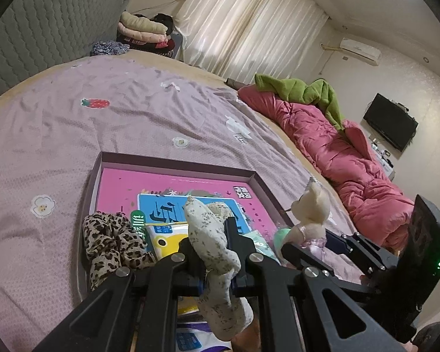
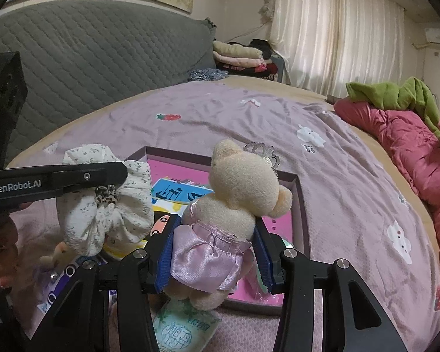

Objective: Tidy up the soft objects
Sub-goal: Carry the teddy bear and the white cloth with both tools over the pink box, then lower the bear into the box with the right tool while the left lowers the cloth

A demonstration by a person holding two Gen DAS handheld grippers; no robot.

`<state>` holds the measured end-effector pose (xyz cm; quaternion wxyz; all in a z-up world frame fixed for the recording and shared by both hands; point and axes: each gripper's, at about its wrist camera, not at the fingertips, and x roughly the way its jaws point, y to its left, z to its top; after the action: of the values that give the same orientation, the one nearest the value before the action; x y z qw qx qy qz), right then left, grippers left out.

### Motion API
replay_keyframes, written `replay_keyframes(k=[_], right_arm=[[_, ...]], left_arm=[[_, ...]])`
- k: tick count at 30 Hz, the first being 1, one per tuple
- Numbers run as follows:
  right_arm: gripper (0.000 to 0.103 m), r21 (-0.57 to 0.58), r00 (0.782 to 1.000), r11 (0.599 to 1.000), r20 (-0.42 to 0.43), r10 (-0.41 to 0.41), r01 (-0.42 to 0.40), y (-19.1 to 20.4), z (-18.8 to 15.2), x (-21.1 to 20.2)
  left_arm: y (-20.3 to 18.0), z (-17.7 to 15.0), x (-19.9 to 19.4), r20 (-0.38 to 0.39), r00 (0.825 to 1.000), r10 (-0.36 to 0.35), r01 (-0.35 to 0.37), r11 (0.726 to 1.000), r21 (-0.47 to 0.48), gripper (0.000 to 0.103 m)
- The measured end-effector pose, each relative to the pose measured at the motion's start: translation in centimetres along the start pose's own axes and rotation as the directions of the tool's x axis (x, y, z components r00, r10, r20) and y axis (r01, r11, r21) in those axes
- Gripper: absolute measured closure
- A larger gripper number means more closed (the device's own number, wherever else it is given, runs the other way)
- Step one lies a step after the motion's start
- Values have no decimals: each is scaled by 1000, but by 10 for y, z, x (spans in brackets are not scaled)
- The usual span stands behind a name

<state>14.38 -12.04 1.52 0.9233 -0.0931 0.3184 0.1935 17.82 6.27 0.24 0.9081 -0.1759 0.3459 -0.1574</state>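
The left gripper point(image 1: 212, 252) is closed on a white flowered scrunchie point(image 1: 212, 252), which stands on edge between the fingers with its long axis running up and away from the camera, one end above the fingertips and the other hanging below them. The right gripper point(image 2: 214, 248) is closed on a cream teddy bear point(image 2: 234, 202) at its pink satin skirt; the bear is upright, head above the fingertips, back to the camera, feet hanging below the fingers. Both are held just over the near end of a shallow box point(image 1: 173, 164). A leopard scrunchie point(image 1: 111, 240) lies in the box, just left of the left fingers. That makes two scrunchies and one bear. The box floor shows pink and blue printed paper, and a green tissue pack point(image 2: 184, 325) lies under the bear. The box sits on a purple bedsheet point(image 1: 73, 135), with a pink quilt point(image 1: 352, 161) and green blanket point(image 1: 302, 91) to the right, a grey headboard point(image 2: 88, 50), folded clothes point(image 1: 143, 29) and curtains point(image 1: 249, 23) beyond.
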Motion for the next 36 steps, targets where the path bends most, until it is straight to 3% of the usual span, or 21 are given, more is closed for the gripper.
replay_keyframes(k=[8,19,31,36], right_arm=[[54,-2,1000,1000,-5,-7,7,-4,2,3],[54,26,999,999,-11,-42,42,-22,6,3],[54,15,988,999,-153,-32,34,-23,-6,32],[53,-5,984,999,-175,-41,40,-21,-9,37]], left_arm=[[4,0,11,-31,998,47,-47,999,-2,91],[15,0,20,-64,996,57,-59,998,-30,91],[28,-1,36,-99,991,90,-96,994,-59,91],[31,1,37,-83,992,100,-106,992,-72,91]])
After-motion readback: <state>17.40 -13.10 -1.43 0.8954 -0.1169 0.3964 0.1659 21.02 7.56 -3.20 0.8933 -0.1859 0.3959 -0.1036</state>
